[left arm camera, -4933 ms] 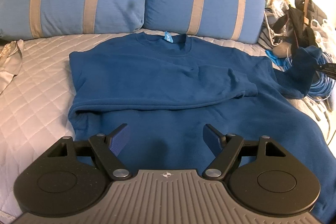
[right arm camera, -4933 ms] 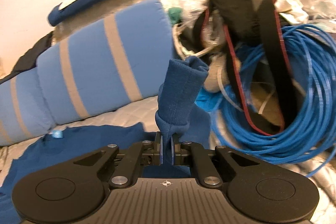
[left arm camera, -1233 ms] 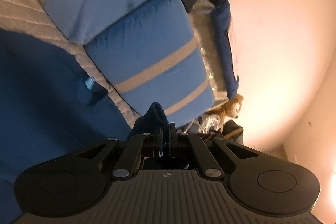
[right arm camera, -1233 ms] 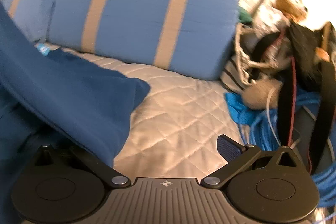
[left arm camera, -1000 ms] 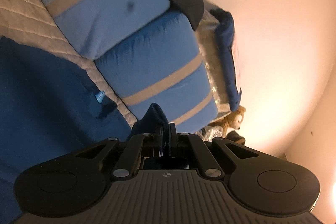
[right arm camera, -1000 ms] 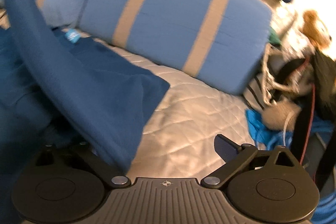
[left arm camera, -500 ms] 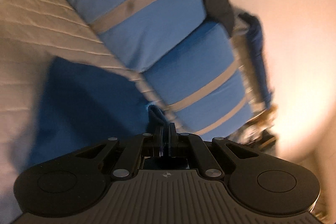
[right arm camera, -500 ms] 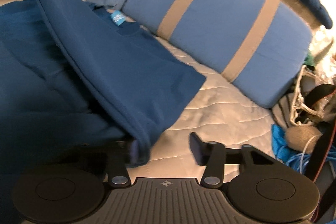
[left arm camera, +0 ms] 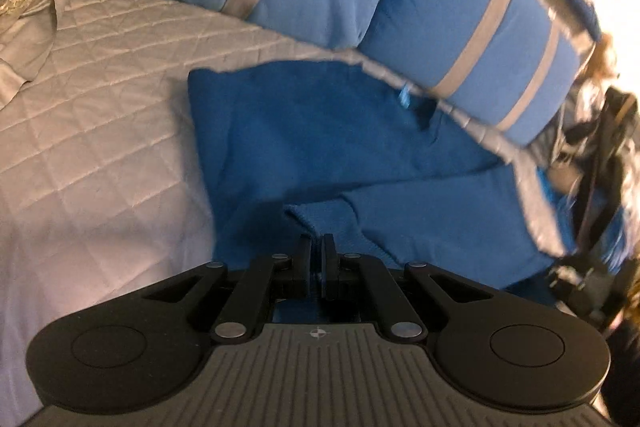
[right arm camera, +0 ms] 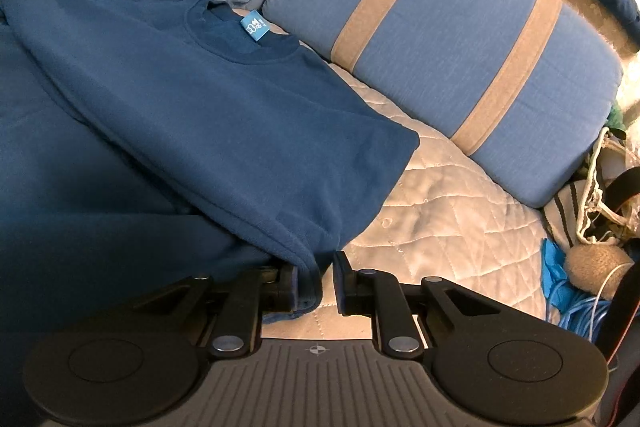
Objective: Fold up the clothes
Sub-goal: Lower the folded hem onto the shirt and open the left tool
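Observation:
A dark blue sweatshirt [right arm camera: 200,115] lies on the quilted bed, collar and light blue neck tag [right arm camera: 253,24] towards the pillows. It also shows in the left wrist view [left arm camera: 320,143]. My left gripper [left arm camera: 317,263] is shut on the sleeve cuff [left arm camera: 308,217] and holds it low over the sweatshirt's body. My right gripper [right arm camera: 316,283] is partly open, its jaws on either side of the folded shoulder edge [right arm camera: 304,259] of the sweatshirt, with a gap still showing on the right.
Two blue pillows with tan stripes [right arm camera: 440,27] line the back of the bed [right arm camera: 440,211]. A pile of blue cable [right arm camera: 576,303], straps and bags sits at the right edge. Grey quilt [left arm camera: 100,127] lies bare left of the sweatshirt.
My left gripper has swung down from pointing at the wall and carried the sleeve cuff across onto the sweatshirt. My right gripper's jaws have narrowed around the folded shoulder edge.

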`<act>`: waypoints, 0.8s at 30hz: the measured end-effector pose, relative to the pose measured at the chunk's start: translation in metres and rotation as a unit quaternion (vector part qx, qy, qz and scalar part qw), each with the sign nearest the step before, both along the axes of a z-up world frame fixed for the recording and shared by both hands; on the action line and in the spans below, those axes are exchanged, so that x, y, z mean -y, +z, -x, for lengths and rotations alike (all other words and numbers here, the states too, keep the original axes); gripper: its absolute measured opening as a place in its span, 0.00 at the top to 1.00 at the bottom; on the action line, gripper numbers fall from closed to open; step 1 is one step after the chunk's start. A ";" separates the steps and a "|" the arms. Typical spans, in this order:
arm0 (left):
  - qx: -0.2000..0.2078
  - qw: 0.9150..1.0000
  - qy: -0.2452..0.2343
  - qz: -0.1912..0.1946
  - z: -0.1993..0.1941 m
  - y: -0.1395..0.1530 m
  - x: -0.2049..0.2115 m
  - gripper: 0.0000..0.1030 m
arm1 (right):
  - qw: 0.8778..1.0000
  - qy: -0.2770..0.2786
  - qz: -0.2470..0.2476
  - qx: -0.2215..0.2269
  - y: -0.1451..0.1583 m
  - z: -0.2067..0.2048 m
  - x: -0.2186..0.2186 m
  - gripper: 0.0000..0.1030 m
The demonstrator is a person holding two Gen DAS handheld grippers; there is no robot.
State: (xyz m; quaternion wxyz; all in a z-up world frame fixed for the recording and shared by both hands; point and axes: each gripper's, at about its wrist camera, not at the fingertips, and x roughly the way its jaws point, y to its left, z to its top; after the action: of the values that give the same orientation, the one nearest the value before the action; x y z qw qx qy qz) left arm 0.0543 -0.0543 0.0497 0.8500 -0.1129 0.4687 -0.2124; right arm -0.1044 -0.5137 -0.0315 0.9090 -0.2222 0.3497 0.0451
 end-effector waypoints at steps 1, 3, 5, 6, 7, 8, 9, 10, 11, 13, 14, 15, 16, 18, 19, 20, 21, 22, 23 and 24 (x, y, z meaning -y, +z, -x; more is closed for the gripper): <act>0.002 1.000 -0.004 -0.013 0.002 -0.002 0.002 0.95 | 1.000 0.001 0.001 0.000 0.000 0.000 0.000 0.81; 0.005 0.999 -0.010 -0.038 0.005 -0.005 0.006 0.95 | 1.000 0.004 0.007 0.002 0.001 0.001 -0.001 0.76; 0.008 0.998 -0.016 -0.062 0.008 -0.008 0.010 0.95 | 1.000 0.006 0.014 0.010 0.003 0.004 0.000 0.63; 0.010 0.997 -0.019 -0.073 0.009 -0.009 0.011 0.95 | 1.000 0.006 0.017 0.015 0.004 0.006 0.001 0.52; 0.012 0.996 -0.020 -0.082 0.010 -0.010 0.013 0.95 | 1.000 0.005 0.019 0.020 0.005 0.008 0.002 0.47; 0.015 0.996 -0.021 -0.090 0.011 -0.010 0.014 0.93 | 1.000 0.004 0.019 0.024 0.007 0.010 0.004 0.40; 0.018 0.995 -0.022 -0.098 0.011 -0.011 0.016 0.92 | 1.000 0.002 0.015 0.023 0.008 0.012 0.006 0.36; 0.020 0.994 -0.023 -0.105 0.012 -0.011 0.017 0.91 | 1.000 0.000 0.012 0.023 0.009 0.015 0.009 0.34; 0.020 0.994 -0.023 -0.107 0.012 -0.011 0.017 0.90 | 1.000 -0.002 0.009 0.023 0.010 0.018 0.011 0.29; 0.021 0.994 -0.016 -0.109 0.012 -0.009 0.015 0.87 | 1.000 -0.007 0.003 0.025 0.012 0.026 0.015 0.24; 0.021 0.994 -0.011 -0.110 0.012 -0.008 0.014 0.81 | 1.000 -0.009 -0.002 0.028 0.014 0.029 0.017 0.22; 0.022 0.994 -0.006 -0.111 0.013 -0.007 0.013 0.78 | 0.999 -0.010 -0.014 0.035 0.018 0.033 0.018 0.19; 0.023 0.993 -0.001 -0.112 0.013 -0.006 0.012 0.75 | 0.999 -0.012 -0.026 0.042 0.021 0.036 0.020 0.16; 0.034 0.993 0.013 -0.114 0.016 -0.002 0.009 0.71 | 0.997 -0.015 -0.047 0.061 0.029 0.039 0.021 0.07; 0.042 0.992 0.021 -0.115 0.018 0.001 0.008 0.65 | 0.996 -0.020 -0.056 0.071 0.034 0.039 0.020 0.07; 0.050 0.991 0.031 -0.118 0.021 0.004 0.007 0.59 | 0.994 -0.026 -0.063 0.080 0.038 0.036 0.020 0.07; 0.057 0.990 0.039 -0.120 0.025 0.007 0.006 0.56 | 0.993 -0.032 -0.070 0.087 0.041 0.033 0.020 0.06; 0.065 0.989 0.046 -0.122 0.028 0.011 0.005 0.51 | 0.992 -0.039 -0.073 0.091 0.042 0.028 0.020 0.05; 0.073 0.988 0.049 -0.124 0.033 0.015 0.003 0.47 | 0.992 -0.047 -0.073 0.092 0.041 0.022 0.020 0.05; 0.080 0.988 0.050 -0.125 0.037 0.019 0.001 0.46 | 0.992 -0.054 -0.069 0.091 0.038 0.017 0.019 0.05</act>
State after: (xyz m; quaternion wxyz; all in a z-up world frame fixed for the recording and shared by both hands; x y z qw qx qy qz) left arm 0.0173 -0.0556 0.0683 0.9015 -0.0118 0.4162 -0.1180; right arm -0.1211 -0.5331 0.0068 0.9512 -0.1429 0.2734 -0.0004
